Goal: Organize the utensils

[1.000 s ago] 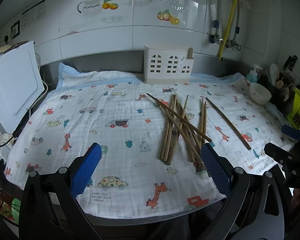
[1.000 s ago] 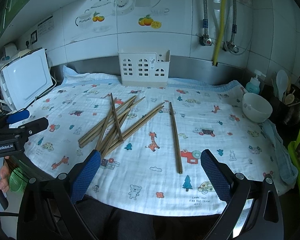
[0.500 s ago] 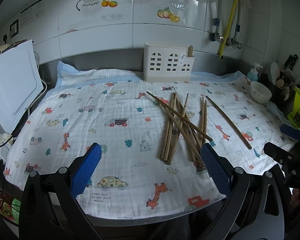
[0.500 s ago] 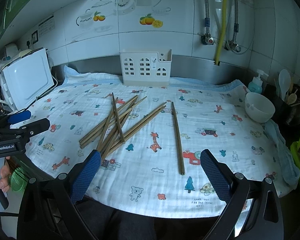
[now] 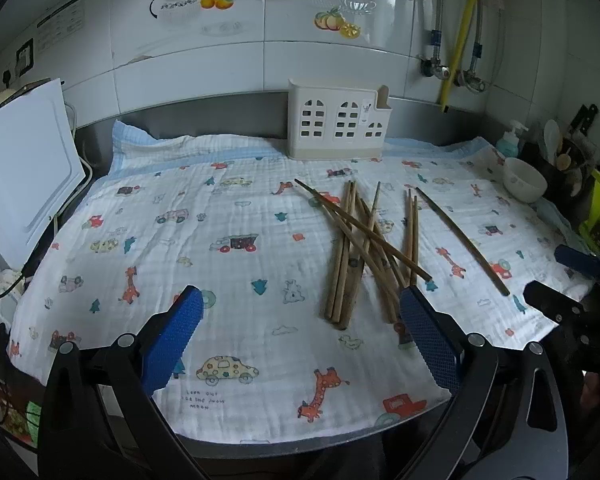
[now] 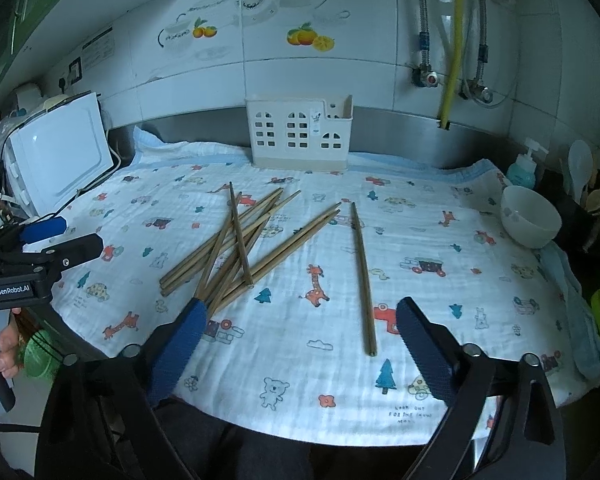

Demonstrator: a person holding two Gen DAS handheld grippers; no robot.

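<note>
chopsticks (image 6: 236, 248) piled mid-cloth (image 6: 440, 312) | holder (image 6: 300, 138) behind (at wall) | bowl (image 6: 530, 216) right

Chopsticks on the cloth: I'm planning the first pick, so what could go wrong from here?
1. The chopstick pile is crossed, so lifting one may drag others.
2. The single chopstick lies flat on the soft printed cloth; the open right gripper, its jaws just closing a little, might pinch fabric.
3. The holder is light and could tip.

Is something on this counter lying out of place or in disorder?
Yes. The chopsticks lie crossed in a loose pile on the printed cloth, one single chopstick apart beside them, none in the white holder behind.
</note>
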